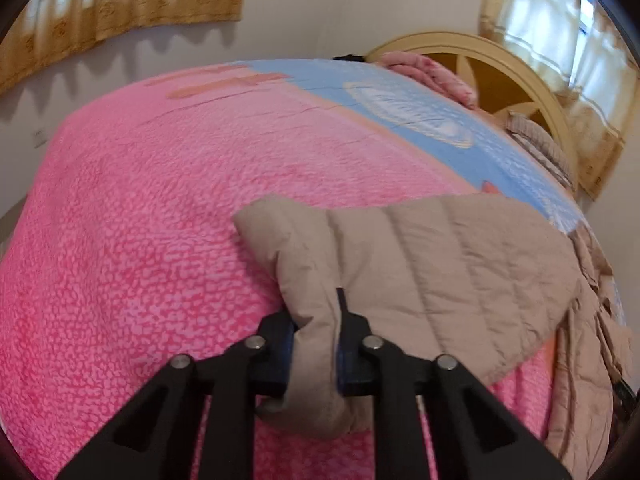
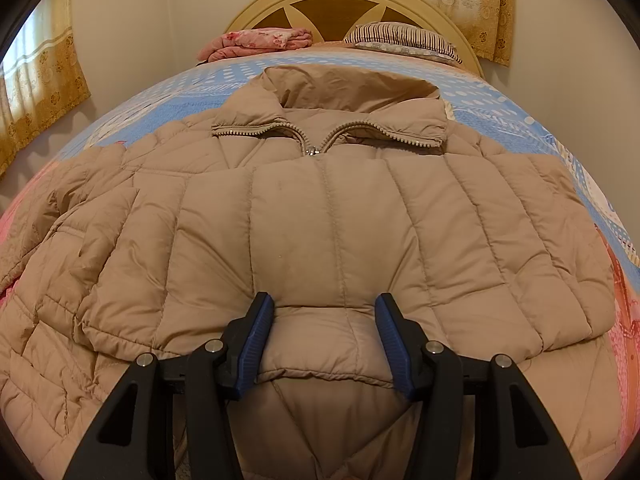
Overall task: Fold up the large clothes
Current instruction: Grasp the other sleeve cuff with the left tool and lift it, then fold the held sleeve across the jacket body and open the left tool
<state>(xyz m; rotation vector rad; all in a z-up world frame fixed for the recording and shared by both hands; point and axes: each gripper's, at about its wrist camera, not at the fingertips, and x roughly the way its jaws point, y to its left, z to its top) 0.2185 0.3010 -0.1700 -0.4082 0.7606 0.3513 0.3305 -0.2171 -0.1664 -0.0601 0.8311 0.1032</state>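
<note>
**Sleeve cuff pinched on the left, a fold of the jacket between the right jaws**

One beige quilted jacket [image 2: 320, 216] lies front-up on a bed, its collar toward the headboard [image 2: 352, 4] and its hem toward the person. Its long axis runs straight away from the right gripper [image 2: 326, 336].

The left gripper [image 1: 316, 344] is clamped on the end of one sleeve [image 1: 400, 264]. That sleeve stretches away to the right of the jaws, toward the jacket body, across the pink bedspread [image 1: 140, 220] — so the coming fold likely carries the cuff rightward, over the chest.

The right gripper's jaws stand partly apart around a folded panel lying across the jacket's front. The blue pads touch its sides, though I cannot tell how firmly they press.

The left hand is the nearer to the loose sleeve; the right sits at the jacket's middle.

Counted: one jacket, two grippers, one striped pillow [image 2: 400, 40], one folded pink blanket [image 2: 260, 42] — both at the head of the bed.
</note>
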